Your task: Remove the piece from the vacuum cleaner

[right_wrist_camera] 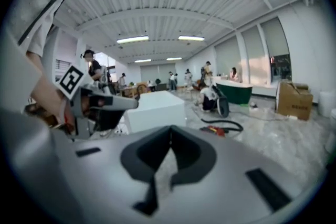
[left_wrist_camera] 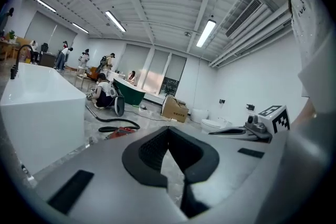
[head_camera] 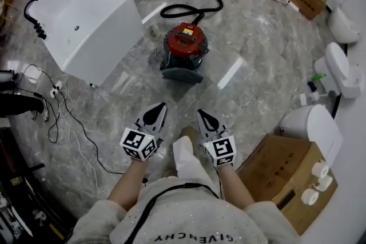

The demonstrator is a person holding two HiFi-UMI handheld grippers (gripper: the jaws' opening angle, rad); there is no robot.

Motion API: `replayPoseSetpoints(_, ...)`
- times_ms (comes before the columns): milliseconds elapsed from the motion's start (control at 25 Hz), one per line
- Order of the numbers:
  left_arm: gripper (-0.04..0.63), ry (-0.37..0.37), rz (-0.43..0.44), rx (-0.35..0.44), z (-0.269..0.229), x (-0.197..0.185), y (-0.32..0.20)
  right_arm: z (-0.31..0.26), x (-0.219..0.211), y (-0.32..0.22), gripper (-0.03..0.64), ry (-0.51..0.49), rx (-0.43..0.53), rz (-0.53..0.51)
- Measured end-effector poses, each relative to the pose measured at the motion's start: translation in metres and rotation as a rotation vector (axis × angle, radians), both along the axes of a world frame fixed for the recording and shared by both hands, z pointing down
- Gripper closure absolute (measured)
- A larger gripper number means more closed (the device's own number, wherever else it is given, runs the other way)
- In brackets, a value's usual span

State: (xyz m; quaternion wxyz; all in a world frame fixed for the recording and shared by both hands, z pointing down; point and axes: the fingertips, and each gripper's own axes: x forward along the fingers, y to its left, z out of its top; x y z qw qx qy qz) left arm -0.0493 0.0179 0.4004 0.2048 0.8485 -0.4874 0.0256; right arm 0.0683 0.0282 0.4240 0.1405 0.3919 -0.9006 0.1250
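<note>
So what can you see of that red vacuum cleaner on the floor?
The vacuum cleaner is a squat round canister. It has a glossy red plastic top with a darker panel in the middle, and a dark grey base that juts toward the person. It stands upright on the grey marble floor, beside the white bathtub. A black hose loops away from its far side. Nothing holds it.

The floor (head_camera: 257, 31) is polished grey marble-look stone, glossy with streaks of light. The vacuum cleaner (head_camera: 186, 43) has a shiny red plastic top and a black rubbery hose (head_camera: 174, 6). At far left, the bathtub (head_camera: 86, 20) is smooth gloss white. At near right, the box (head_camera: 280, 168) is matt brown cardboard.
</note>
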Motion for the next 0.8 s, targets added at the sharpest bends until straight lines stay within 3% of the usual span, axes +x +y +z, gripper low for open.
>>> replayPoseSetpoints(520, 0.575, 0.001, -0.022, -0.141, 0.062, 0.006, -0.059, 0.063, 0.003, -0.070, 0.606, -0.017, -0.129, -0.013)
replayPoseSetpoints(800, 0.575, -0.001, 0.049, -0.161, 0.103, 0.002, -0.089, 0.114, -0.005, -0.088, 0.607, 0.038, -0.204, -0.009)
